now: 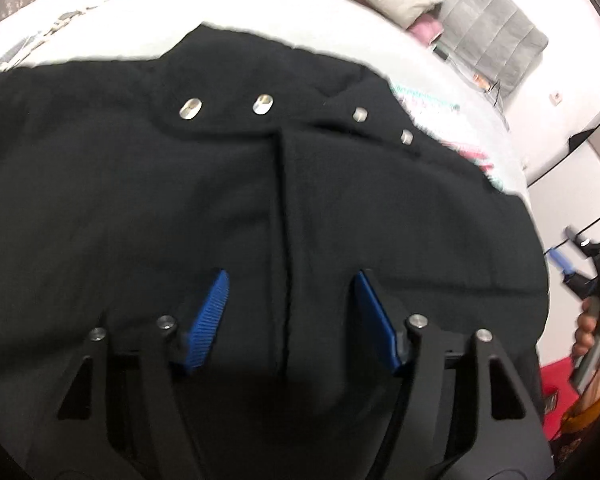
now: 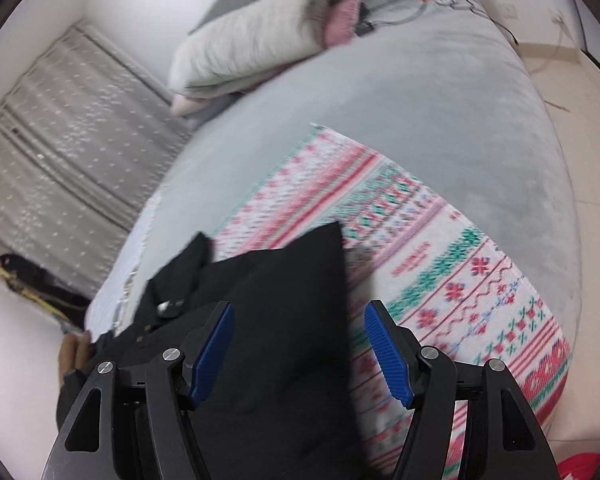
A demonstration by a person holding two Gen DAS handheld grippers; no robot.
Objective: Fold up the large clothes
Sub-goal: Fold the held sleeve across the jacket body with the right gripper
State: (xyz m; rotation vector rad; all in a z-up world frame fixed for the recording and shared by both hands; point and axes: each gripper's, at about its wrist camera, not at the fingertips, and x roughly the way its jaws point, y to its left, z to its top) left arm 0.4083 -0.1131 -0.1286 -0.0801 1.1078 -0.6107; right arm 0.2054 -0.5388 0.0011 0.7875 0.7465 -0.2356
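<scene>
Left wrist view: the black garment (image 1: 220, 184) runs lengthwise toward twelve o'clock beneath the spread, empty left gripper (image 1: 290, 316), nearer than the right gripper (image 2: 298, 352), likewise spread.

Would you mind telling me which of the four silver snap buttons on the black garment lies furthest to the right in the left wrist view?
The small one, lowest in the row on the black garment, nearest the patterned blanket.

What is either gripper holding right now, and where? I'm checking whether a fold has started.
Nothing. The left gripper and the right gripper both stand open over the black garment, their blue pads clear of the cloth.
</scene>
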